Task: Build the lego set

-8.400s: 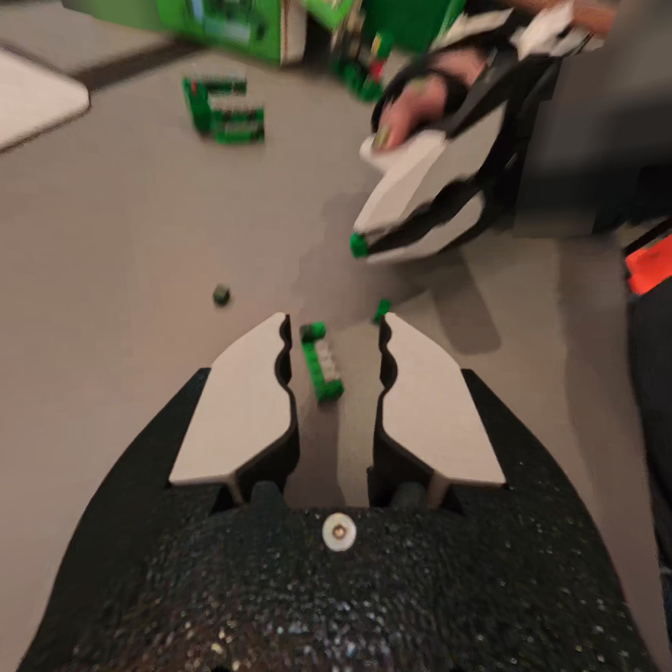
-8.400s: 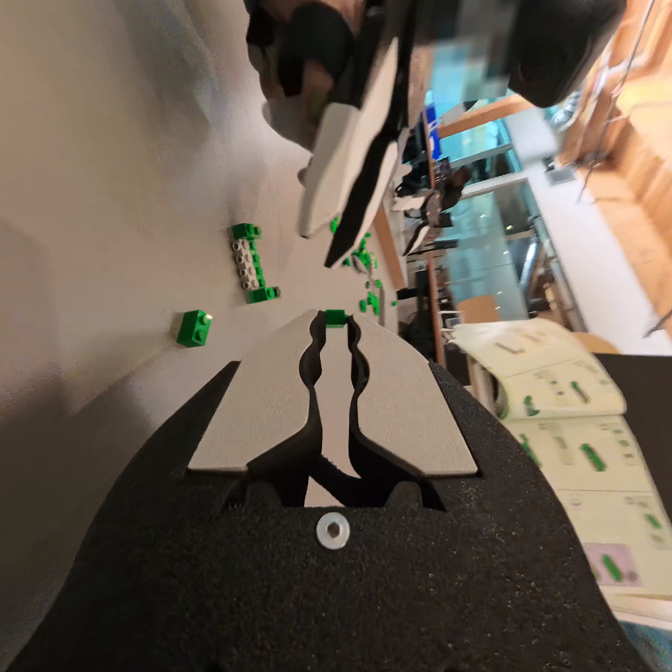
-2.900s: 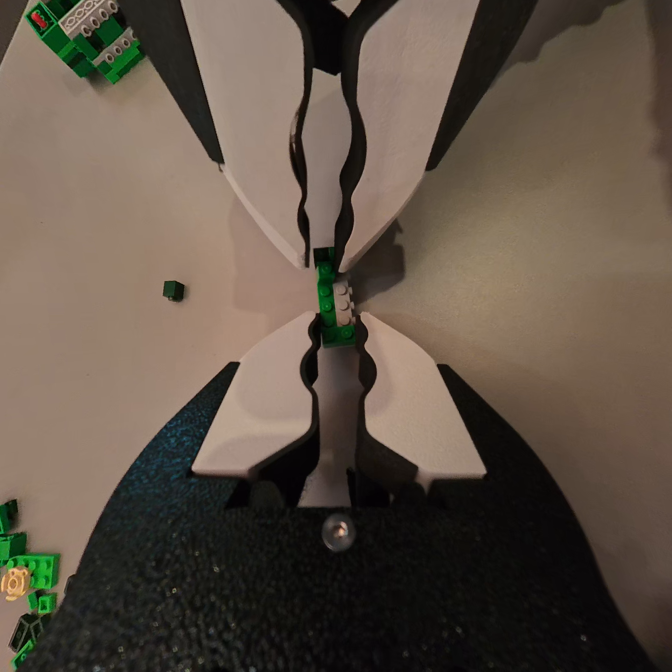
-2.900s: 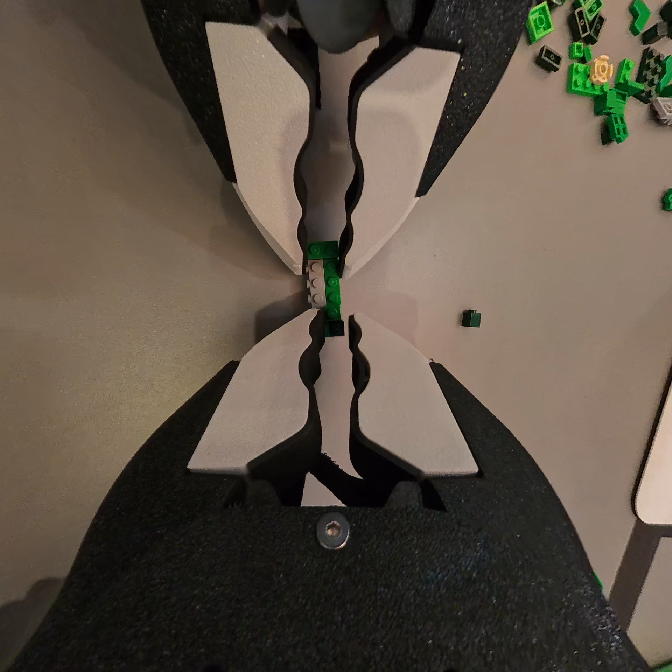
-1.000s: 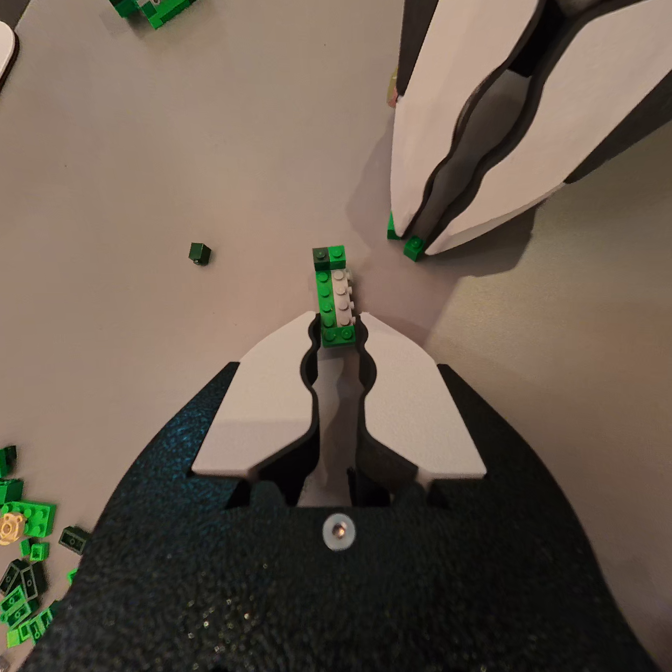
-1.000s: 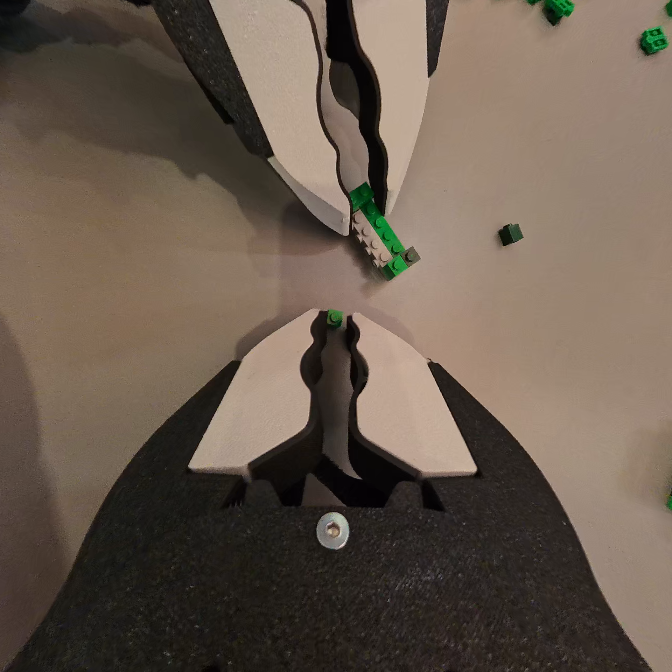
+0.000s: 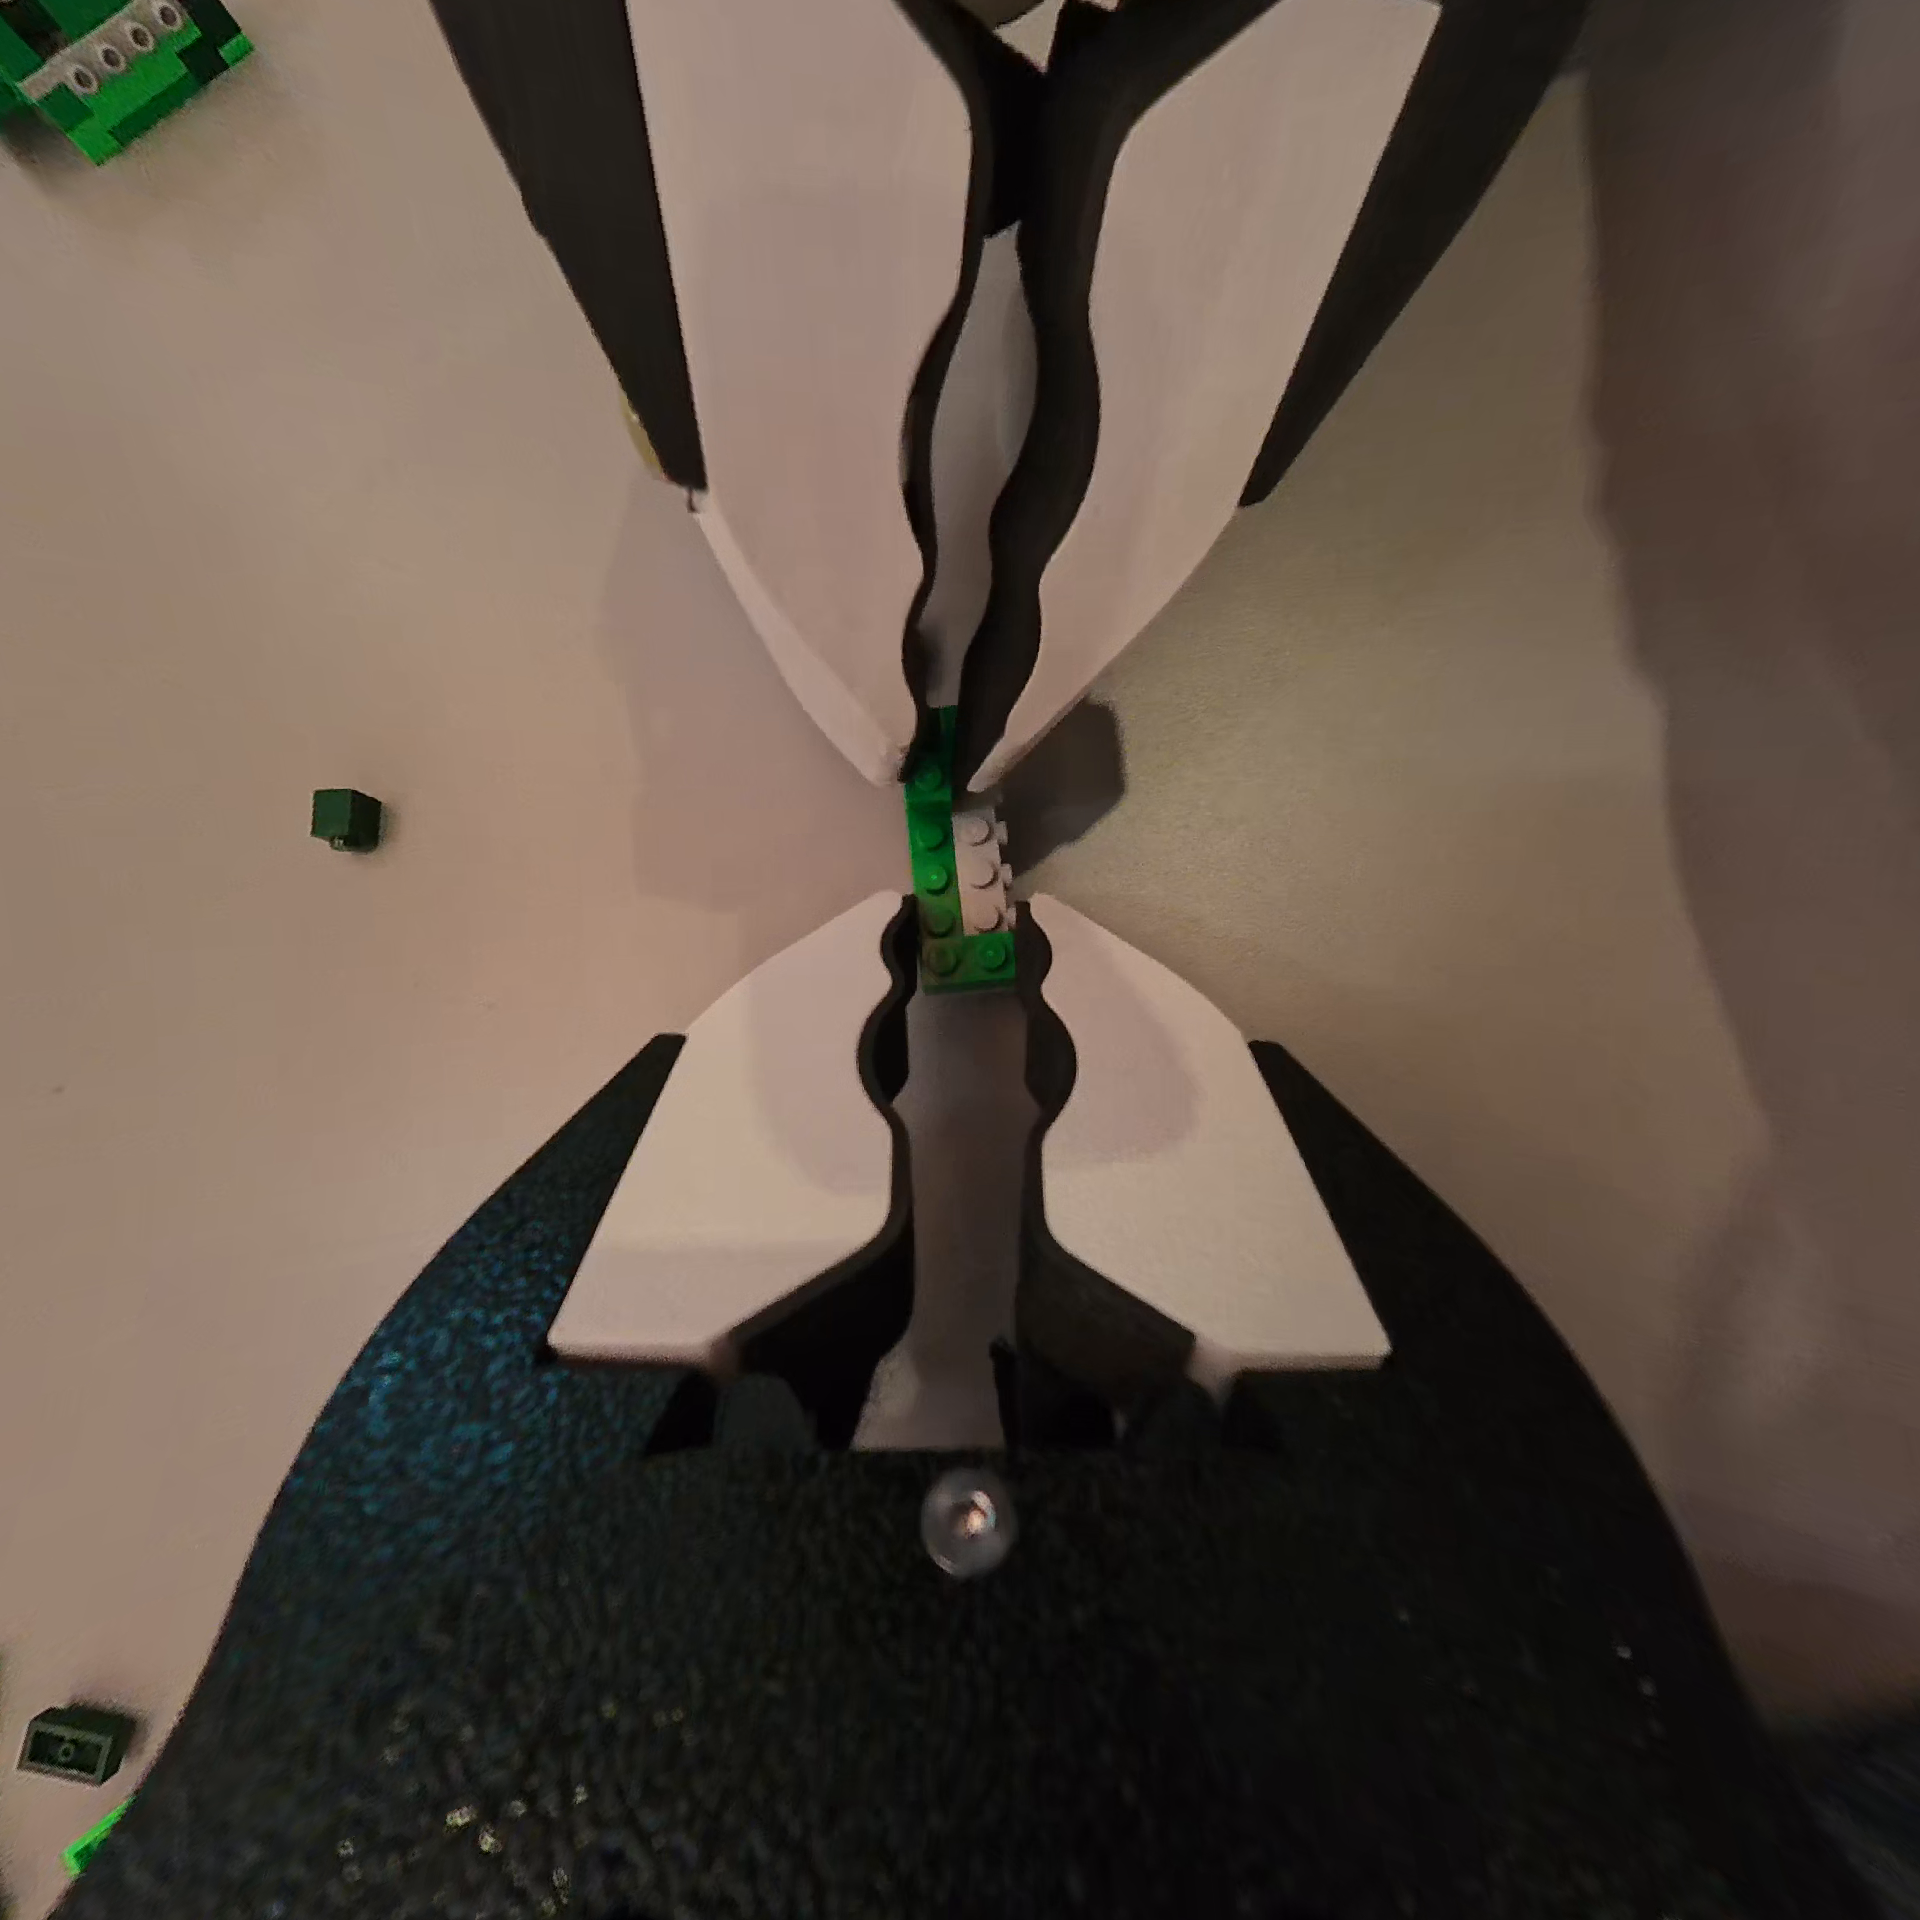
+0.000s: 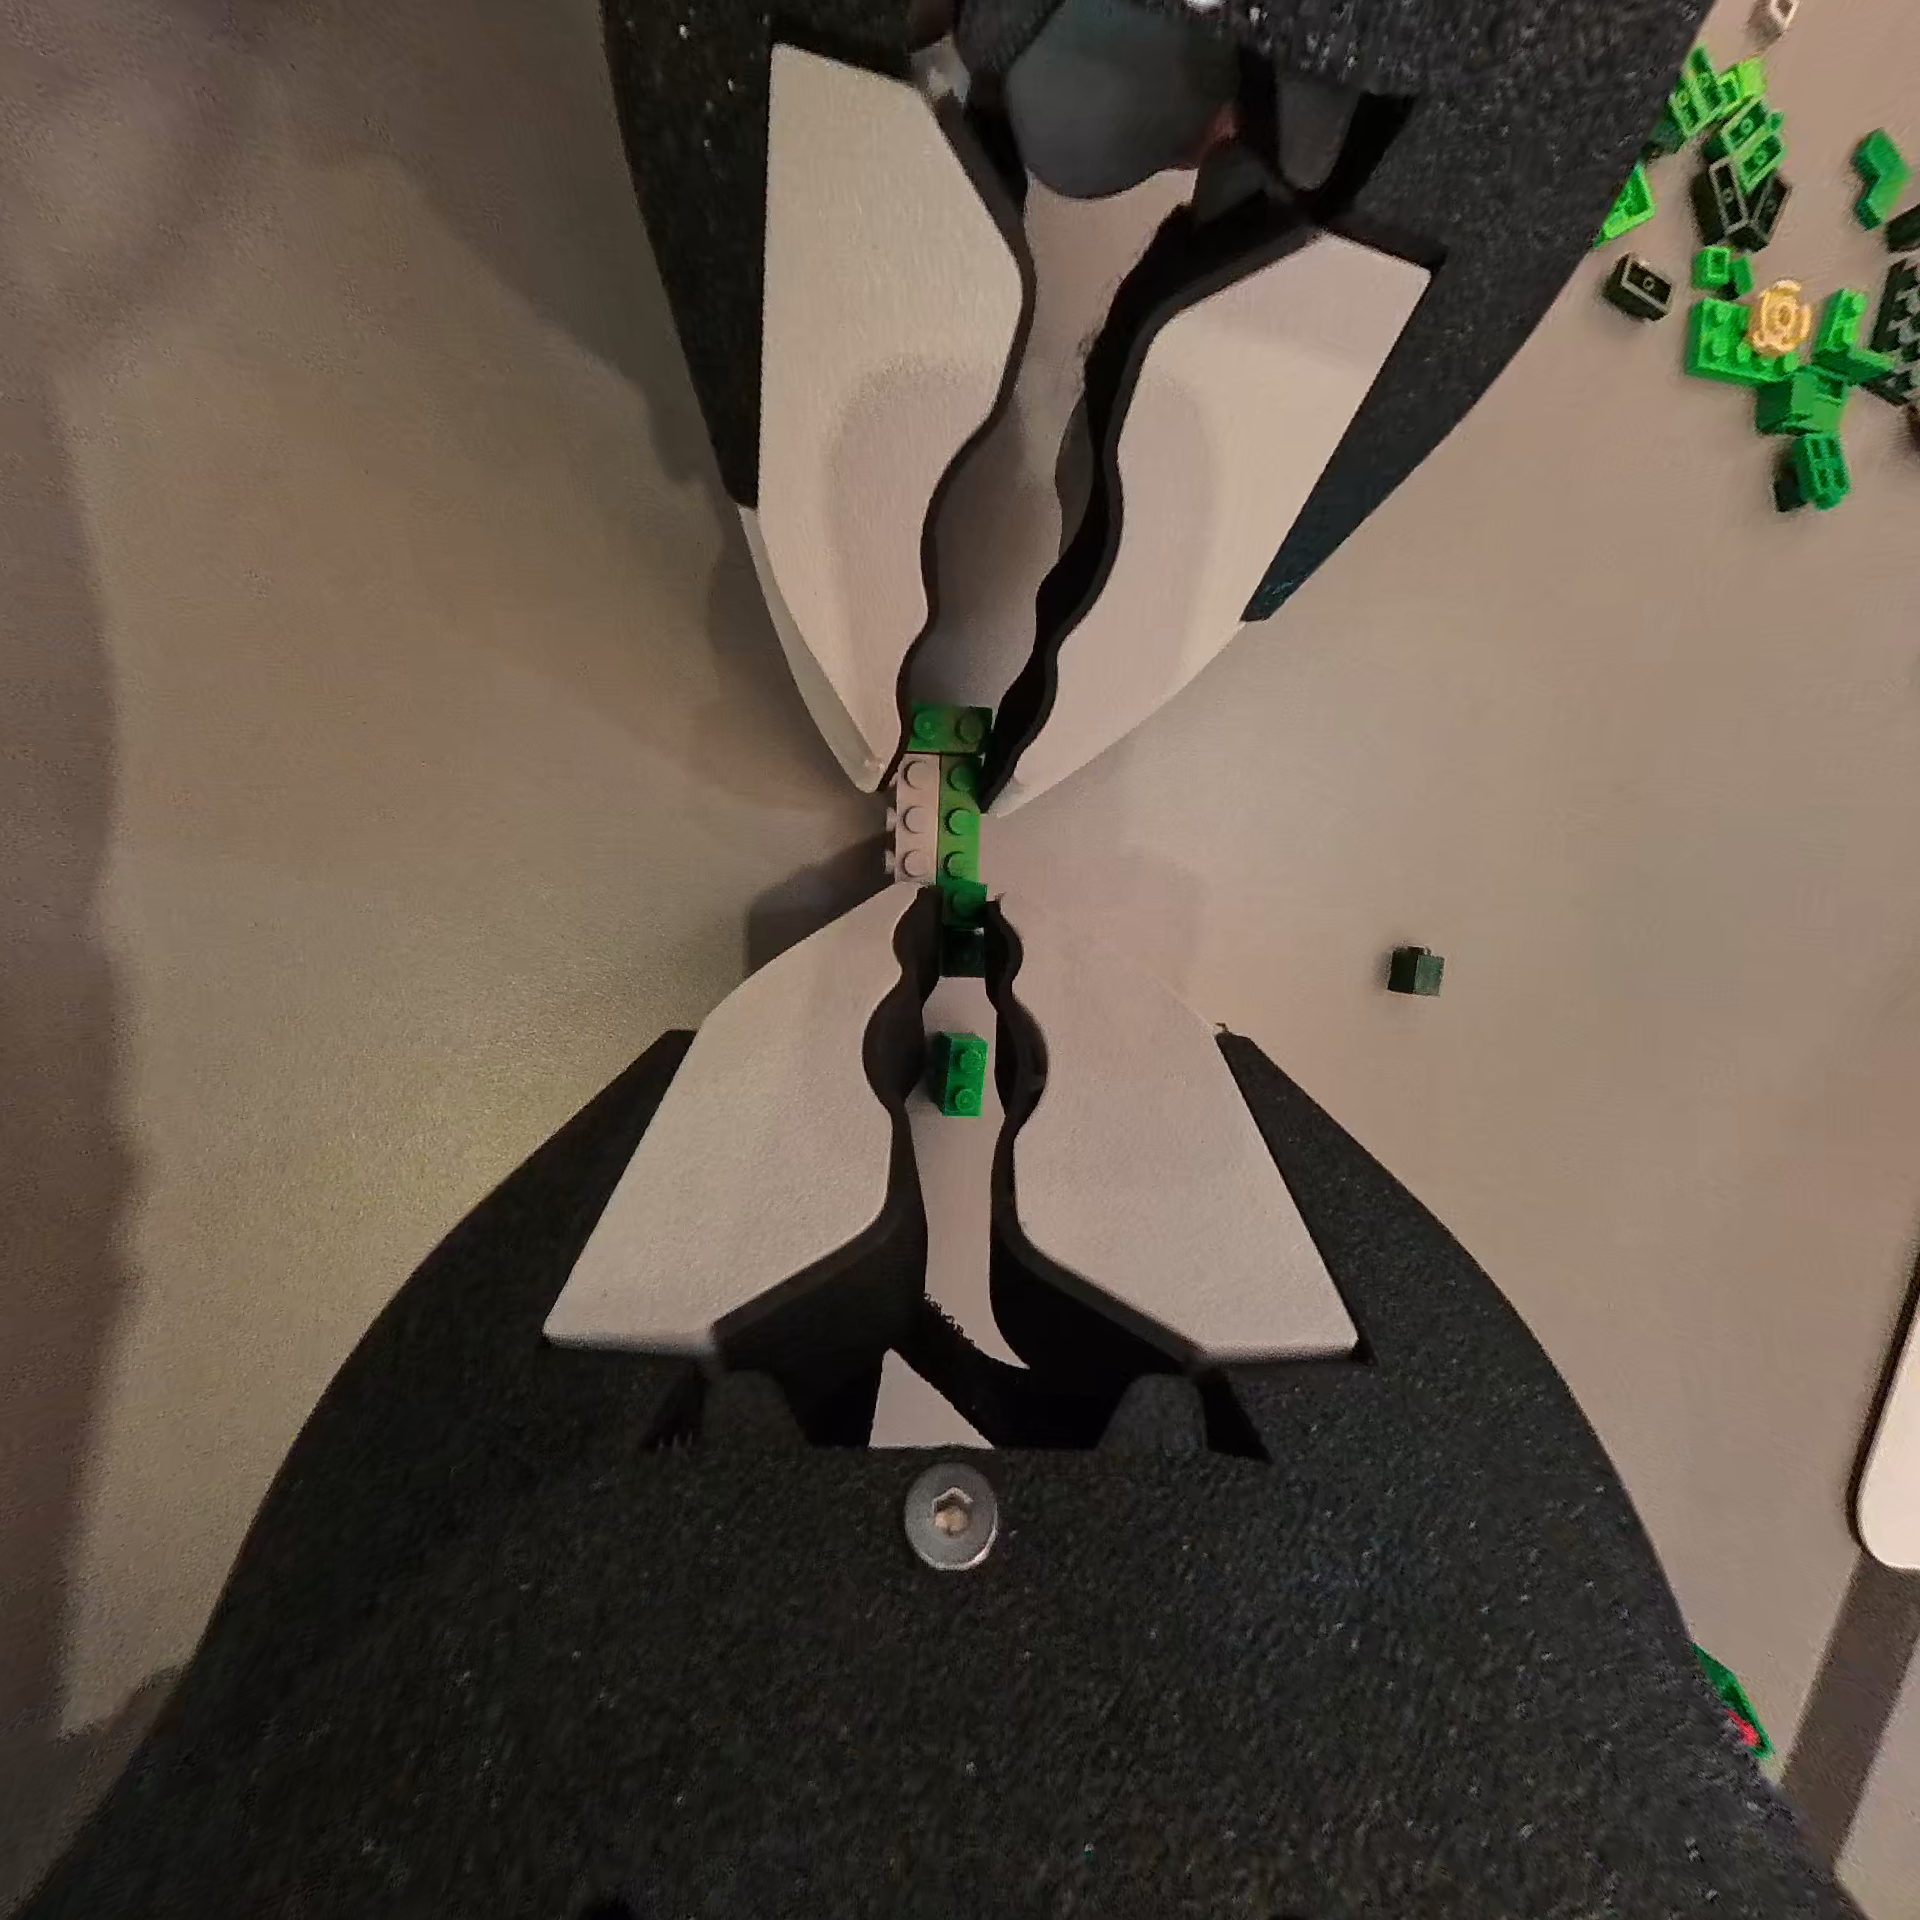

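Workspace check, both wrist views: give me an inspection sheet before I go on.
Surface: pale table, lit unevenly, shadows under the tools.
Job's things: green and grey strip assembly between both tongs; small green brick lying on the table between the right tongs' fingers.
Clutter: dark green cube alone; loose brick pile; built green block at the far corner.
Grippers: left tongs shut on the assembly's near end; right tongs closed around its other end.
Cables: nothing seen.
Surroundings: white board edge.
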A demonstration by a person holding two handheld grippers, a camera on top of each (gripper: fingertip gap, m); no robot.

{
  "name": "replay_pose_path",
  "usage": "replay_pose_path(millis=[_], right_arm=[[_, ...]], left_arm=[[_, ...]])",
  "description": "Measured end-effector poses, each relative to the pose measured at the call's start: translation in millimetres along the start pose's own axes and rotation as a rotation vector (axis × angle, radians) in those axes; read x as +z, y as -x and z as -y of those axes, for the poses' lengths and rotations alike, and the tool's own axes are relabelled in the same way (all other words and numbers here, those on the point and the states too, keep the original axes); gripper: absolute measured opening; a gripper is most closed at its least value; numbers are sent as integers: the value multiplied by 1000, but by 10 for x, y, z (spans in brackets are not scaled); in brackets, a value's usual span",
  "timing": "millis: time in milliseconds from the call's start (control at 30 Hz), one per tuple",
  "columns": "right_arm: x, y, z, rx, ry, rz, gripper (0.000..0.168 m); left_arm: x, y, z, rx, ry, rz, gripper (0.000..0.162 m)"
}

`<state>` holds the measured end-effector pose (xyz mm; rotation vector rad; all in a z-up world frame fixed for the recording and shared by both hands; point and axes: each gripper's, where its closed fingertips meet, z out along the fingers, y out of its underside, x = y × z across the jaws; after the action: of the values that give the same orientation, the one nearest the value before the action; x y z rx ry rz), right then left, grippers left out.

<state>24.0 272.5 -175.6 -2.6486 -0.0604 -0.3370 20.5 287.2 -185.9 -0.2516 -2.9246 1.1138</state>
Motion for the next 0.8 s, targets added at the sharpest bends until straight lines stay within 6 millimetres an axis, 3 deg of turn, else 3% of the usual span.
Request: replay_pose_path(millis=[33, 800], right_arm=[[1, -2, -3, -5, 9, 0, 7], [-50, 50, -20, -21, 74, 65, 8]], left_arm=[[0, 3, -3, 4, 3, 4, 17], [-4, -19, 46, 25, -26, -5, 17]])
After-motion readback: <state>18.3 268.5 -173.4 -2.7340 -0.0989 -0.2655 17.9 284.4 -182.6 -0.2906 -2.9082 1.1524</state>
